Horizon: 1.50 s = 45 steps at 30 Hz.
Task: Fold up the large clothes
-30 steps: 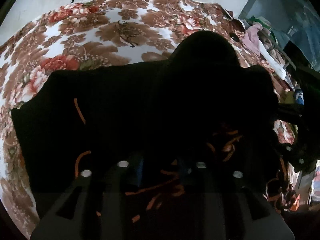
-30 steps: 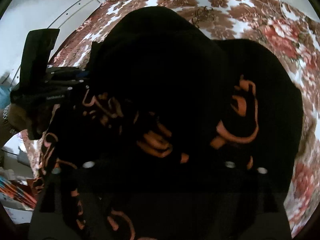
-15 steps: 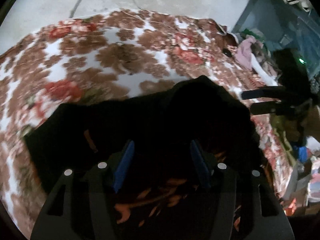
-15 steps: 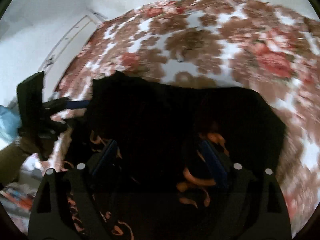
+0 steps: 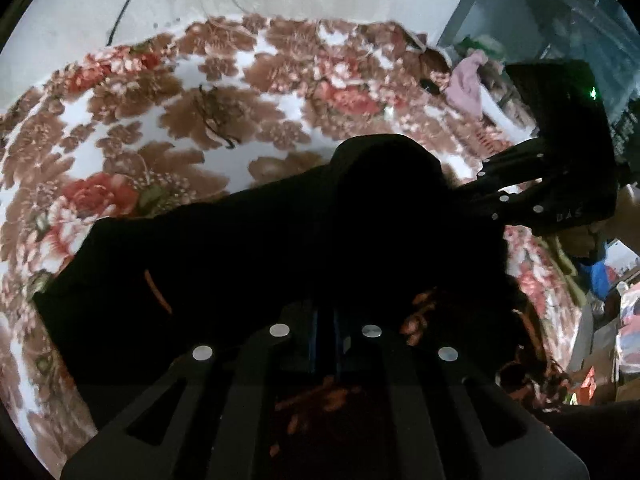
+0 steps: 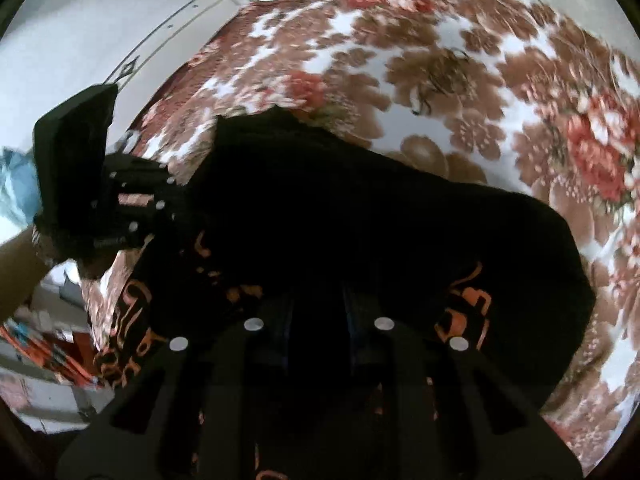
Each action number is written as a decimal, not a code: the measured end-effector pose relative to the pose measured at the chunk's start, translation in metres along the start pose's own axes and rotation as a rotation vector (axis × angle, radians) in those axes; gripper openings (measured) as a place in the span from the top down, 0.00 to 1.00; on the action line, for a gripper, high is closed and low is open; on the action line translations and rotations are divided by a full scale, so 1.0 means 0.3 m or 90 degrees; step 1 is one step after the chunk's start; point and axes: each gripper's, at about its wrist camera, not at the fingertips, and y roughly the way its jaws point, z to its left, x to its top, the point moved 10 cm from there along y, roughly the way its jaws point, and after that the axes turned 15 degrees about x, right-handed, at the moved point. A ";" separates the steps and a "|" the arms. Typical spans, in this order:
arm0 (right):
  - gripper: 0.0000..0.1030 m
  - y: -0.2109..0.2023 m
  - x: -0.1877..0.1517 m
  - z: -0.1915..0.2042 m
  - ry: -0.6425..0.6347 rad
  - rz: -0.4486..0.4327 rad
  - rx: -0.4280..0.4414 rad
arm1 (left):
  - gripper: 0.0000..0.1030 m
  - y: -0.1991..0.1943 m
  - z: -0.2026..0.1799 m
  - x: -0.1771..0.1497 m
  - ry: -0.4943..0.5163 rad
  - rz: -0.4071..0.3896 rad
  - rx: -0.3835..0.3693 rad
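The black garment [image 5: 248,264] lies on the floral blanket [image 5: 168,128]. Both grippers' jaws have just been closing: left gripper [image 5: 326,334] and right gripper [image 6: 318,320] each pinch its near edge. Thin bites risk slipping, which would skew the fold.

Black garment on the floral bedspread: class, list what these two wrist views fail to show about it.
- Left wrist: black garment underexposed, folds unreadable; near hem behind left gripper.
- Right wrist: whether right gripper pinches cloth, lost in darkness.
- Right wrist: floral bedspread motion-blurred.
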 end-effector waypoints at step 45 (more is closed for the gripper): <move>0.22 0.146 -0.146 0.024 0.029 0.044 -0.199 | 0.13 0.100 0.062 -0.078 0.052 0.012 0.149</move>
